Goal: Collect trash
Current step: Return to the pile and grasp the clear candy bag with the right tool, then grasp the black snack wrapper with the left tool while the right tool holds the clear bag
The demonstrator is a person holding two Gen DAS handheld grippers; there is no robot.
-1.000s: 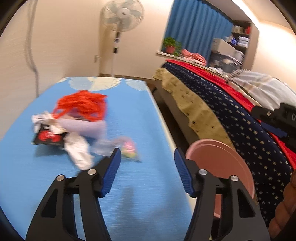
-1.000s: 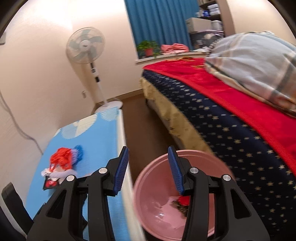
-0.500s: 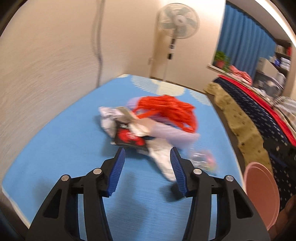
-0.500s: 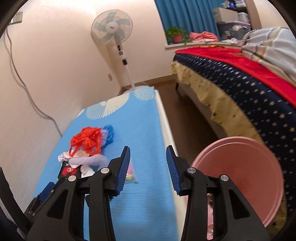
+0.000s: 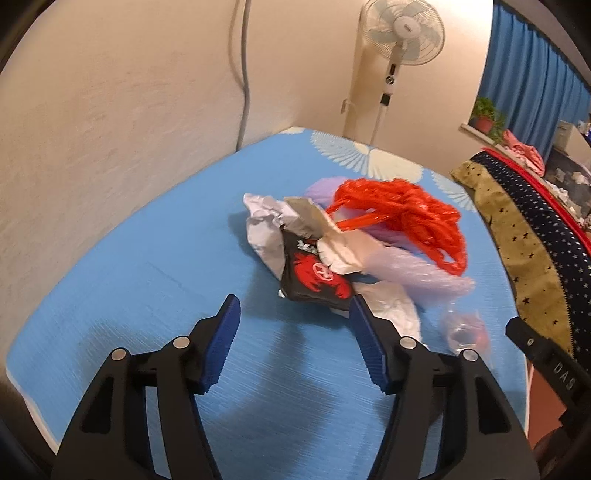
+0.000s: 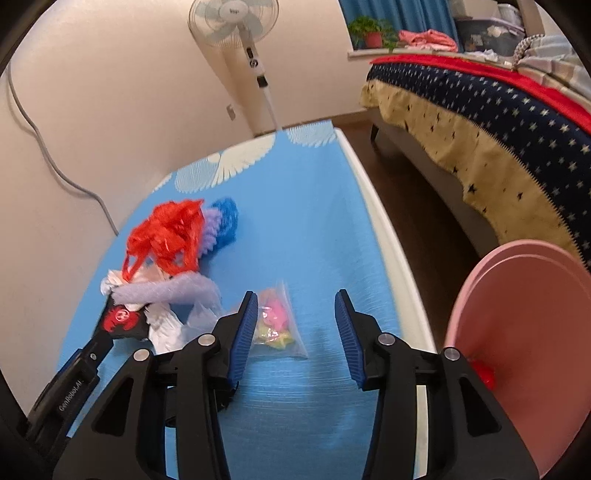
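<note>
Blue mat (image 5: 155,280) carries the trash pile (image 5: 347,243) mid-surface, toward its wall edge. Your left gripper (image 5: 291,332) is opening, empty, before the black wrapper (image 5: 314,277). Your right gripper (image 6: 293,328) hangs parted over the clear bag (image 6: 277,325), opening slightly. The pink bin (image 6: 524,339) waits beyond the mat's floor-side edge for drops.

Standing fan (image 5: 400,27) sitting against the cream wall; grey cable (image 5: 243,70) hanging down beside it. Bed with star-print navy cover (image 6: 476,99) lying right, potted plant (image 6: 369,31) resting on the sill by blue curtains (image 5: 532,70).
</note>
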